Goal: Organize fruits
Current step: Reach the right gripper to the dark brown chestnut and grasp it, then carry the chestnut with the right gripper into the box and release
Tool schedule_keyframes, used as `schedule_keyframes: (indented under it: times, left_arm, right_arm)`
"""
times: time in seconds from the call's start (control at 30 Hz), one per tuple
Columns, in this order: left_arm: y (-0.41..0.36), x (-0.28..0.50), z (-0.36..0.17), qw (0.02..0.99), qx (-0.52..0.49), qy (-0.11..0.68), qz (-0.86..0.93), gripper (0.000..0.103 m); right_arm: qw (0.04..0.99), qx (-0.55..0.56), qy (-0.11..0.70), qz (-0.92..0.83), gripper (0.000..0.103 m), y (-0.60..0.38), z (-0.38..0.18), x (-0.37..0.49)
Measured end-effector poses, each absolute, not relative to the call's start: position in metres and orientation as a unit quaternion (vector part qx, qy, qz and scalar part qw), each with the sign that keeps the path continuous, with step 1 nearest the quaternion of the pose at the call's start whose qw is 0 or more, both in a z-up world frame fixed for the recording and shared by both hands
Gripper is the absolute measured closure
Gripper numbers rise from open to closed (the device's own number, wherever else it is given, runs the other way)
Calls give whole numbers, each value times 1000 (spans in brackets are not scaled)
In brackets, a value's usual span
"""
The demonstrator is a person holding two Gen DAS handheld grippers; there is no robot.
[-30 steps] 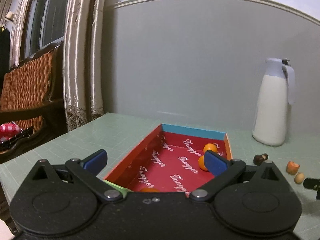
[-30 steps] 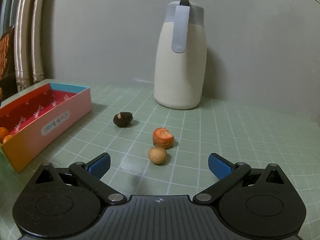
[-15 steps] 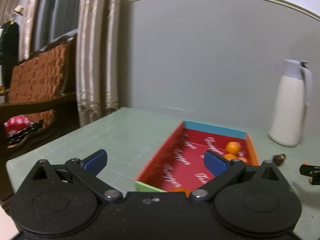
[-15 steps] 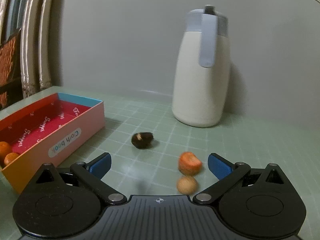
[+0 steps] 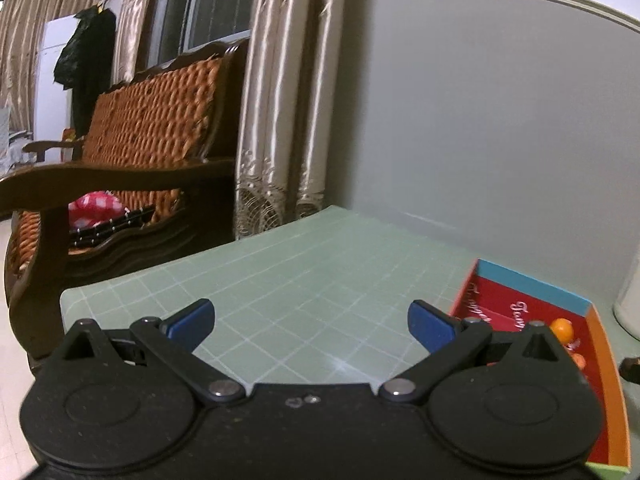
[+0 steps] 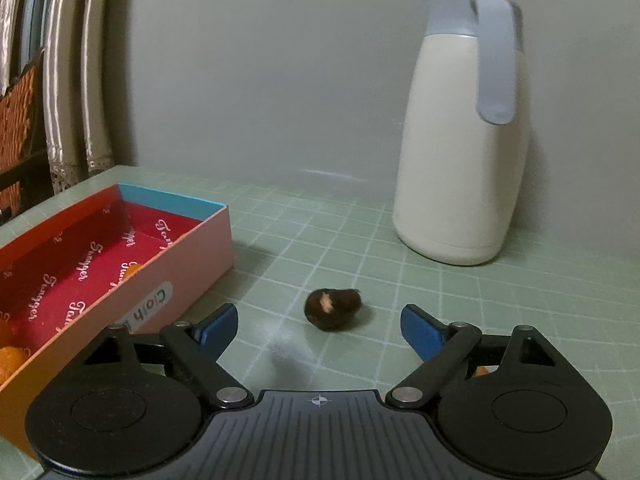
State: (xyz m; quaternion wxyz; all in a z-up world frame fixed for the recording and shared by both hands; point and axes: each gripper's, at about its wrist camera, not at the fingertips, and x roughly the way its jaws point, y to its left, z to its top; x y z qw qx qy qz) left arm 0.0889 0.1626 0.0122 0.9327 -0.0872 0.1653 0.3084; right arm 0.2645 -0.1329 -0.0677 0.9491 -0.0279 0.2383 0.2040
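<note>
Right gripper (image 6: pixel 318 330) is held low over the green gridded surface (image 6: pixel 500 300), jaws spread wide, nothing between them. A dark brown fruit (image 6: pixel 333 308) with a pale spot is lined up just beyond the fingertips, roughly centred in the gap, resting on the surface and not touched. Judged as the approach for a pick: the wide opening is probably kept so the jaws can pass either side of it.

A sliver of an orange piece (image 6: pixel 482 370) is seen near the right finger, mostly hidden behind the gripper body; what it is cannot be told.

The box (image 6: pixel 188 258), red inside with a pink outer wall and blue far wall, sits to the left, near the dark fruit but apart from it. Small orange fruits (image 6: pixel 10 360) are seen at its near left corner and another is partly hidden behind the wall. The box is likely the drop place, so the short carry leftward is expected.

A white jug (image 6: pixel 460 148) with a pale blue lid and handle stands far right, well apart from the fruit; not part of the task.

Left gripper (image 5: pixel 310 320) is also opened wide and empty, pointed over bare surface left of the box, apparently parked out of the way. In its view the box (image 5: pixel 608 380) is at the right edge with an orange fruit (image 5: pixel 560 328) inside. A wicker bench (image 5: pixel 152 128) and curtains (image 5: pixel 280 100) are seen beyond the surface edge.

Risk: the round fruit could roll if nudged by one finger first.
</note>
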Motion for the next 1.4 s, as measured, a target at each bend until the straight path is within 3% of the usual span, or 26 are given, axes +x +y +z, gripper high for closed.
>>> schedule_keyframes:
  times: [0.13, 0.23, 0.4, 0.47, 0.5, 0.53, 0.93, 1.4]
  left_arm:
    - [165, 90, 13, 931, -77, 167, 316, 6]
    - [168, 89, 12, 929, -76, 168, 320, 6]
    - [178, 85, 10, 925, -85, 173, 327, 6]
    - [180, 85, 10, 924, -86, 175, 328, 6]
    - [181, 84, 10, 924, -84, 176, 328, 6]
    - [181, 84, 9, 924, -84, 177, 328, 6]
    - [177, 76, 8, 924, -69, 182, 328, 6]
    - [173, 61, 4, 925, -20, 191, 327, 6]
  right_arm:
    - [947, -31, 248, 203, 16, -125, -71, 280]
    - [943, -31, 261, 204, 25, -124, -74, 290]
    - [941, -31, 276, 196, 29, -122, -79, 304]
    - [938, -32, 286, 195, 39, -121, -81, 308]
    - [936, -25, 291, 199, 58, -122, -82, 310]
    - [934, -14, 293, 202, 65, -124, -81, 312]
    - [943, -1, 241, 230, 65, -120, -51, 265]
    - [925, -12, 183, 334, 65, -51, -28, 193]
